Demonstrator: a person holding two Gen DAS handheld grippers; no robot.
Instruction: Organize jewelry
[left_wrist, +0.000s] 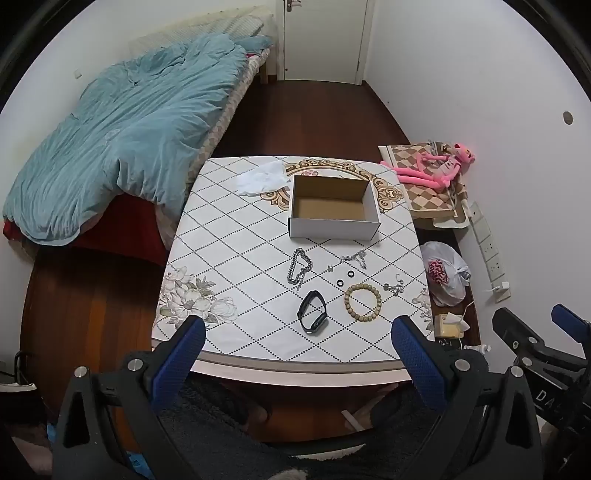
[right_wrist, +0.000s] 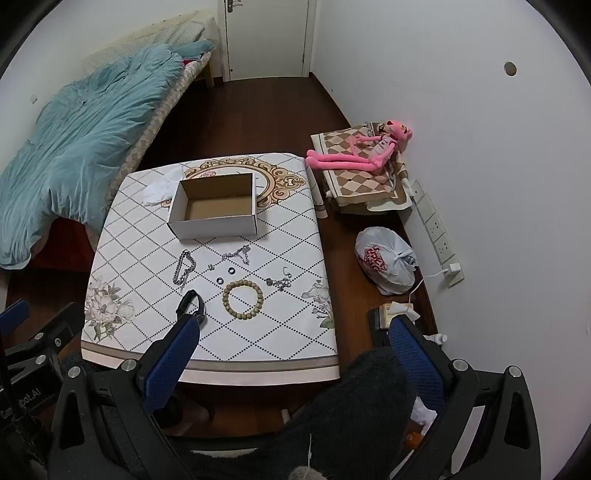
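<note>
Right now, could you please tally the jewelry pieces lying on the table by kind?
Silver chain pieces: 3 (thick chain, thin chain, charm cluster)
Small black rings: 2
Beaded bracelet: 1
Black wristband: 1
Tiny stud: 1
Total: 8

Even, soft indoor light, sharp centre, strong fisheye bending and dark corners.

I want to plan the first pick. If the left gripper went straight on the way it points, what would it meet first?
Probably the black wristband: it lies nearest on the table, roughly centred between the left gripper's open jaws. The beaded bracelet sits just right of that line. Depth is hard to judge.
</note>
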